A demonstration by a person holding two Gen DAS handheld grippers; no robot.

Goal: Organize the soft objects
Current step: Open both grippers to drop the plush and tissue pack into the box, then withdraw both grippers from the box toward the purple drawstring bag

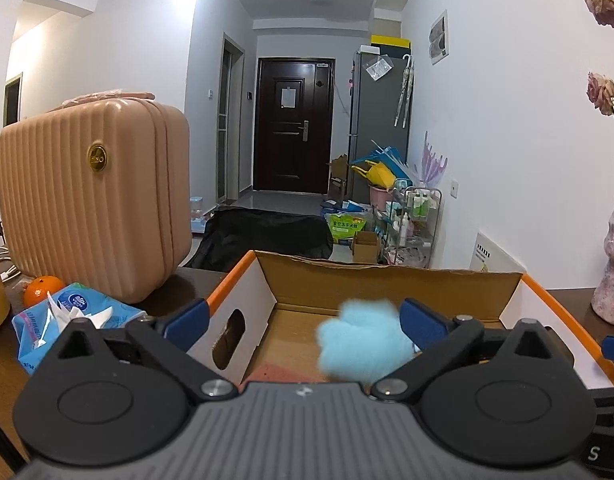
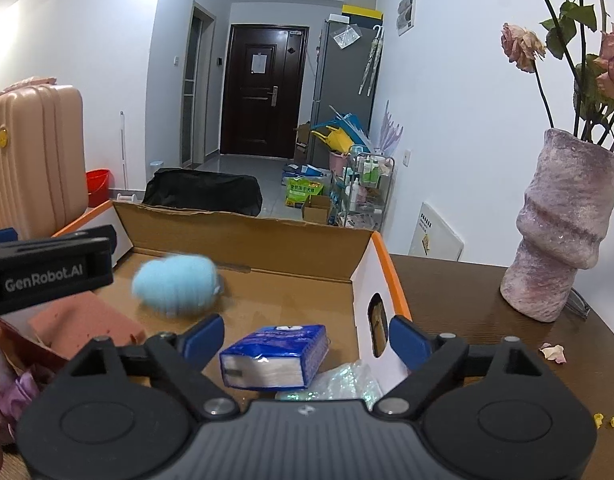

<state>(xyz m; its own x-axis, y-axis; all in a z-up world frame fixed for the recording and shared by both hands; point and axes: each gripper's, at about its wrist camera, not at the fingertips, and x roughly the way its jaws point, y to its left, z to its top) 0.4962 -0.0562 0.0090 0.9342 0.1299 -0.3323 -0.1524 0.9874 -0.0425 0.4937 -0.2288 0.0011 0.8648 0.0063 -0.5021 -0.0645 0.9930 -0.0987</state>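
Note:
A fluffy light-blue plush [image 1: 361,340] is blurred inside the open cardboard box [image 1: 387,280], just off the right finger of my left gripper [image 1: 303,316], which is open above the box. In the right wrist view the plush [image 2: 175,286] shows over the box floor near a pink sponge [image 2: 87,326]. My right gripper [image 2: 307,334] is open over the box's [image 2: 247,236] near right corner. A blue tissue pack [image 2: 275,356] lies between its fingers, not gripped. The left gripper's body [image 2: 47,272] shows at the left.
A peach ribbed suitcase [image 1: 95,196], an orange [image 1: 43,290] and a blue tissue packet [image 1: 67,320] sit left of the box. A pink vase [image 2: 563,224] with dried roses stands right of it on the brown table [image 2: 467,300]. A crinkled clear bag [image 2: 343,380] lies beside the tissue pack.

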